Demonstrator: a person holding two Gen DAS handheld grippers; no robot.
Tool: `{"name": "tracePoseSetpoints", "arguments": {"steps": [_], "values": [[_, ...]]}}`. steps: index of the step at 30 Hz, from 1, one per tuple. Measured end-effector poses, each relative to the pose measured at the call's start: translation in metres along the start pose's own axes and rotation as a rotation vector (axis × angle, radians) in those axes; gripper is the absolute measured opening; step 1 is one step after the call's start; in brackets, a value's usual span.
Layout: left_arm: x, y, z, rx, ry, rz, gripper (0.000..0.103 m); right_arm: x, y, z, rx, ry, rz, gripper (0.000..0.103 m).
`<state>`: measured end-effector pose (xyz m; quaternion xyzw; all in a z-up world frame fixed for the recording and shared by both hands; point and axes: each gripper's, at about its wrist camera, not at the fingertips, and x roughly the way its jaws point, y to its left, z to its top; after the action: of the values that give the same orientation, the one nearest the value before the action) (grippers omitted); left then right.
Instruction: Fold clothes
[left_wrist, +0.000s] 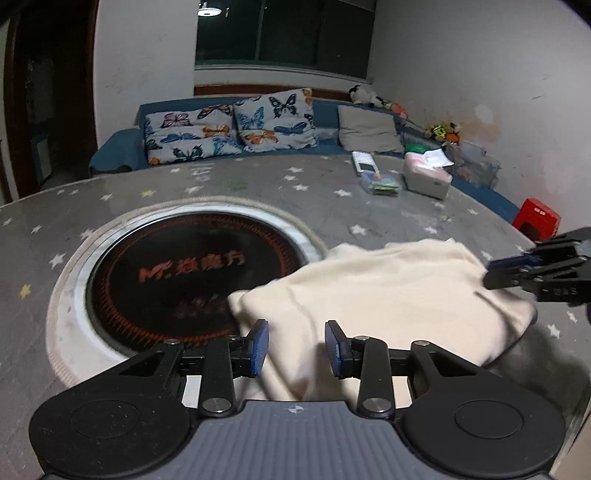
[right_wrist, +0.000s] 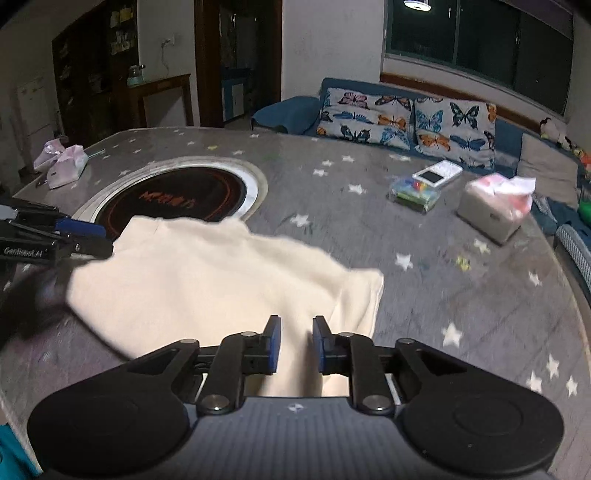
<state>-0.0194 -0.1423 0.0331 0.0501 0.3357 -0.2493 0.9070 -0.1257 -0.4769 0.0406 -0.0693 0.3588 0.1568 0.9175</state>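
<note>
A cream garment (left_wrist: 369, 291) lies folded on the grey star-patterned table (left_wrist: 221, 181), partly over the round black hotplate (left_wrist: 177, 273). My left gripper (left_wrist: 296, 347) hovers over its near left edge, open, with cloth showing in the wide gap between the blue pads. My right gripper (right_wrist: 297, 343) is over the garment (right_wrist: 221, 280) at its near right end. It is open with a narrower gap, and a crease of cloth runs between its pads. Each gripper shows in the other's view: the right gripper (left_wrist: 491, 275) at the garment's right edge, the left gripper (right_wrist: 103, 240) at its left edge.
A tissue box (right_wrist: 491, 210), a clear box of coloured bits (right_wrist: 415, 194) and a white device (right_wrist: 437, 173) sit at the table's far right. A pink bag (right_wrist: 64, 166) lies far left. A blue sofa with butterfly cushions (left_wrist: 229, 129) stands behind. A red stool (left_wrist: 537, 218) is beside the table.
</note>
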Motion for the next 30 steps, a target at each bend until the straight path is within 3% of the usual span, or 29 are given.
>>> {"name": "tracePoseSetpoints", "arguments": {"steps": [6,16,22,24,30], "values": [[0.012,0.000,0.011,-0.005,0.002,-0.001,0.035,0.026,-0.009,0.020,-0.001,0.003,-0.008,0.019],[0.033,0.013,0.017,-0.044,0.040,0.024,0.034,0.043,-0.029,0.016,0.061,0.015,-0.044,0.021],[0.027,0.005,0.019,-0.043,0.035,0.017,0.034,0.026,-0.010,0.019,0.014,-0.009,0.002,0.033],[0.027,0.003,0.018,-0.039,0.043,0.023,0.037,0.025,-0.001,0.017,-0.010,-0.004,0.026,0.043],[0.022,0.002,0.018,-0.052,0.057,0.042,0.039,0.025,0.014,0.007,-0.020,0.011,0.032,0.048]]}}
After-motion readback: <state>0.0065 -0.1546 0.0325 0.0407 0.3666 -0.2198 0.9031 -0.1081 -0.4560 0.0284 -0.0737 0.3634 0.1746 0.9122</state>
